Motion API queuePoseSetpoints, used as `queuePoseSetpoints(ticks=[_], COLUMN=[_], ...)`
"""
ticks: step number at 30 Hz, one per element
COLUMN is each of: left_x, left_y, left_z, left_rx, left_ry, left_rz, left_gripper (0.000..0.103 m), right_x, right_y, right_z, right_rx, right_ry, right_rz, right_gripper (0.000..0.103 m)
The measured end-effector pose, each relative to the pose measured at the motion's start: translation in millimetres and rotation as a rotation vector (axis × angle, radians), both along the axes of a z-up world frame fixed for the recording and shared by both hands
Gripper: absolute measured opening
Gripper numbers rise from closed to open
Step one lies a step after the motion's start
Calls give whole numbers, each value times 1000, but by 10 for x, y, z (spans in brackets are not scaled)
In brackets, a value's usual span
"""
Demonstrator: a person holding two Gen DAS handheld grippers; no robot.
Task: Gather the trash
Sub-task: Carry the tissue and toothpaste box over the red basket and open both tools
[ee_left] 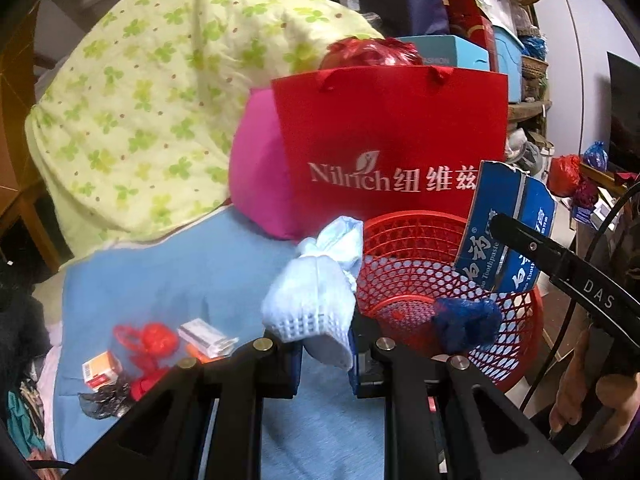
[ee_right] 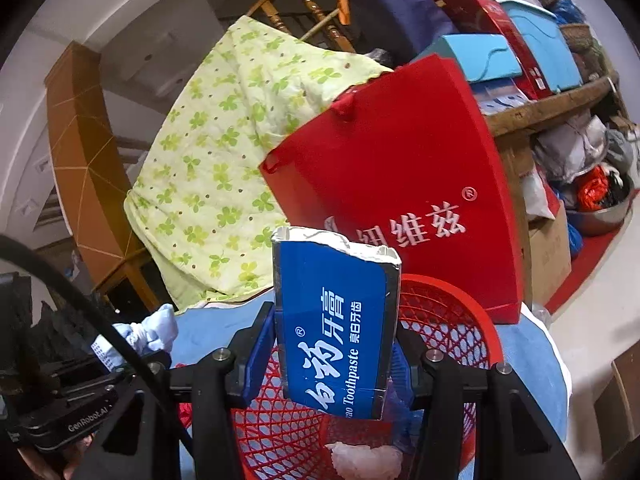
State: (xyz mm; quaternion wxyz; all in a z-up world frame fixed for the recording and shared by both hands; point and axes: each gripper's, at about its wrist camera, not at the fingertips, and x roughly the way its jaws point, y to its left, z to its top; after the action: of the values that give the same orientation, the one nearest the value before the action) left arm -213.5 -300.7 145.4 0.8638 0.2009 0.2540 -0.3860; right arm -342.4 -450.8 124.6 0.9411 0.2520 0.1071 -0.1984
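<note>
A red mesh basket (ee_left: 404,240) stands on a blue sheet; it also shows in the right wrist view (ee_right: 452,316). My left gripper (ee_left: 326,354) is shut on a crumpled pale blue and white cloth (ee_left: 316,292), held just left of the basket rim. My right gripper (ee_right: 326,364) is shut on a torn blue toothpaste box (ee_right: 336,320), held upright over the basket; the box also shows in the left wrist view (ee_left: 508,232). A blue wad (ee_left: 466,322) and a pinkish lump (ee_right: 364,460) lie inside the basket.
A red paper bag (ee_left: 384,140) and a pink cushion (ee_left: 256,168) stand behind the basket. A green-patterned quilt (ee_left: 140,100) is piled at the left. Small cartons (ee_left: 100,368), a white packet (ee_left: 204,334) and red netting (ee_left: 154,340) lie on the sheet (ee_left: 180,276).
</note>
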Motion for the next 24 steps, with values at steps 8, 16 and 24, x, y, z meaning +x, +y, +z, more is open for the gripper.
queuePoseSetpoints(ticks=[8, 16, 24], left_x=[37, 139, 174], left_y=[-225, -181, 230], left_z=[-149, -279, -229], left_rx=[-16, -79, -31], left_ry=[82, 164, 95], left_rz=[-60, -87, 27], left_gripper=[22, 71, 73], right_x=[-100, -62, 44], right_y=[-166, -307, -113], right_z=[-67, -167, -66], right_rx=[73, 186, 116], right_ry=[-13, -4, -22], right_rz=[-37, -38, -10], right_gripper=[55, 74, 74])
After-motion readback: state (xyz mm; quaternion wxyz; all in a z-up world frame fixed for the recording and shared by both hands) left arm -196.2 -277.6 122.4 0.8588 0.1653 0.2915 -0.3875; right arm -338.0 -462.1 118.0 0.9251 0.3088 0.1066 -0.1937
